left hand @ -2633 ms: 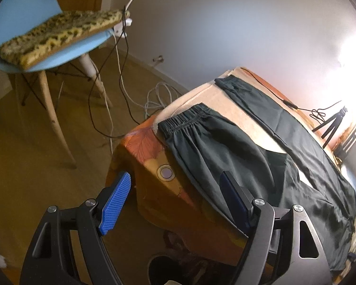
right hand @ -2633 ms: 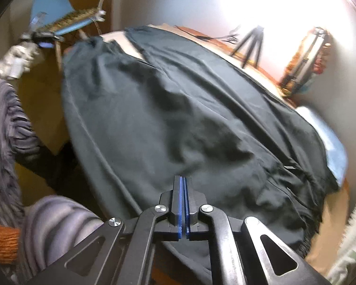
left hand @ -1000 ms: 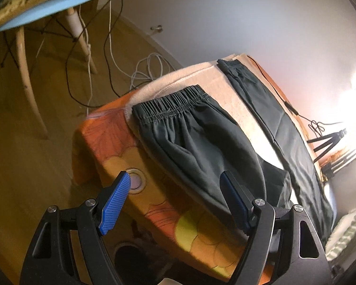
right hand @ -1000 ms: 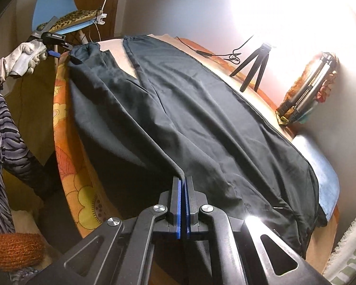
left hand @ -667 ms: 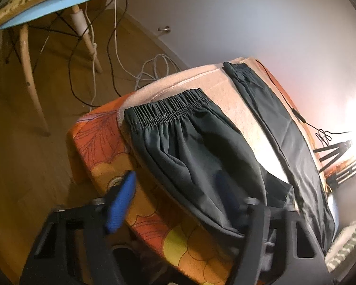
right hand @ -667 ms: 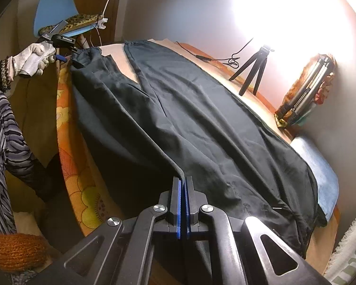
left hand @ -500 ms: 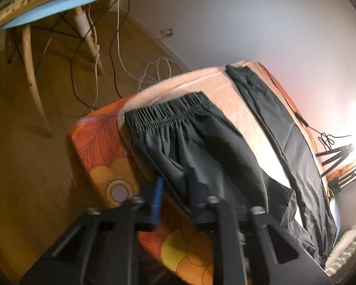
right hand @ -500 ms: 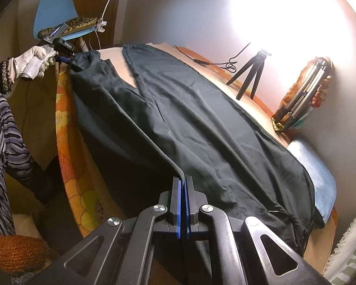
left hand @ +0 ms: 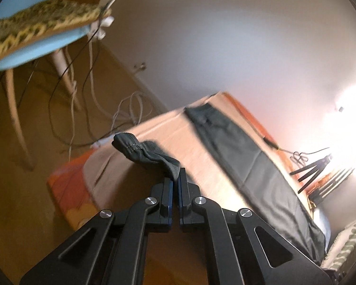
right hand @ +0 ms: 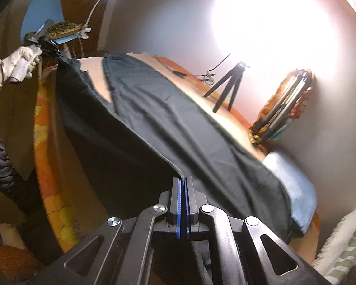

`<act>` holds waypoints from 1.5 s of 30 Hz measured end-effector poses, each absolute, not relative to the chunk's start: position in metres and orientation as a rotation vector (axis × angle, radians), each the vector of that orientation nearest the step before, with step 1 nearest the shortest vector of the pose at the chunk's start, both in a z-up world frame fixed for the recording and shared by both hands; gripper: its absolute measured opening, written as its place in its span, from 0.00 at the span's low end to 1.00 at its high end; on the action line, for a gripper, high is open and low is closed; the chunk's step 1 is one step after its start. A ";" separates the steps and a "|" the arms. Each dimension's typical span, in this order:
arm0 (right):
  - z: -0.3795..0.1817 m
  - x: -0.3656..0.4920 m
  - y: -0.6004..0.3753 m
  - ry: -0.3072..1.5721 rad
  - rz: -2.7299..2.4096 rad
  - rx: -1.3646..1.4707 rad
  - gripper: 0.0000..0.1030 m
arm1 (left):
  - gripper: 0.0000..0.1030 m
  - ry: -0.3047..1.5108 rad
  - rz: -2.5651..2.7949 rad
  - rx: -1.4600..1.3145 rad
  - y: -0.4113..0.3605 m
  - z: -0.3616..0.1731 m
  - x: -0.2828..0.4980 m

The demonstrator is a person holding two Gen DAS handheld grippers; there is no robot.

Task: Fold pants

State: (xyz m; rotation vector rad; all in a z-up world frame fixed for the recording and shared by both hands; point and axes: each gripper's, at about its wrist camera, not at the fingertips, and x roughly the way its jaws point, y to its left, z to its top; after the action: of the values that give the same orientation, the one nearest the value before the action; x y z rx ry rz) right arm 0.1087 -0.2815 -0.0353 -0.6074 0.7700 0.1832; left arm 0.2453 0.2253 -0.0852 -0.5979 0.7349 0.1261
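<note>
Dark green pants (right hand: 168, 118) lie along an orange-covered bed (right hand: 41, 128). My left gripper (left hand: 176, 180) is shut on the elastic cuff (left hand: 140, 153) of the near leg and holds it lifted above the bed's end. It shows far left in the right wrist view (right hand: 55, 48). My right gripper (right hand: 182, 182) is shut on the near edge of the same leg, raised off the bed. The fabric hangs taut between the two grippers. The far leg (left hand: 244, 156) lies flat.
A blue chair with a leopard cushion (left hand: 35, 23) stands past the bed's end, with cables (left hand: 121, 109) on the wooden floor. A black tripod (right hand: 227, 87) and a bright lamp stand by the wall. A blue pillow (right hand: 294, 178) lies at the bed's right end.
My left gripper closed on the near leg's cuff and lifted it off the bed. My right gripper stayed shut on the fabric and rose, pulling the leg's edge taut.
</note>
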 end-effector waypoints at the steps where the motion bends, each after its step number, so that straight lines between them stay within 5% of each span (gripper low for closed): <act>1: -0.034 0.112 -0.283 0.762 0.172 -0.613 0.00 | 0.02 0.726 0.122 -0.595 0.224 -0.081 0.251; 20: -0.027 0.268 -0.328 0.727 -0.029 -0.612 0.00 | 0.01 0.699 0.105 -0.412 0.157 -0.054 0.405; 33: -0.082 0.333 -0.363 0.862 -0.080 -0.591 0.00 | 0.02 0.793 0.134 -0.236 0.101 -0.105 0.493; 37: -0.096 0.337 -0.367 0.913 -0.090 -0.600 0.00 | 0.10 0.827 0.117 -0.228 0.096 -0.108 0.510; 40: -0.102 0.340 -0.373 0.937 -0.095 -0.589 0.00 | 0.33 0.822 0.103 -0.244 0.105 -0.098 0.511; 45: -0.112 0.343 -0.375 0.970 -0.102 -0.602 0.00 | 0.36 0.771 0.128 -0.269 0.142 -0.071 0.495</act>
State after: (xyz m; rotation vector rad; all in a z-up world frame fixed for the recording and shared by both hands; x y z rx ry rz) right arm 0.3430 -0.3750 -0.1122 -0.6018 0.9701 -0.1023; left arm 0.4954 0.1416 -0.0715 -0.2690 0.7714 0.1281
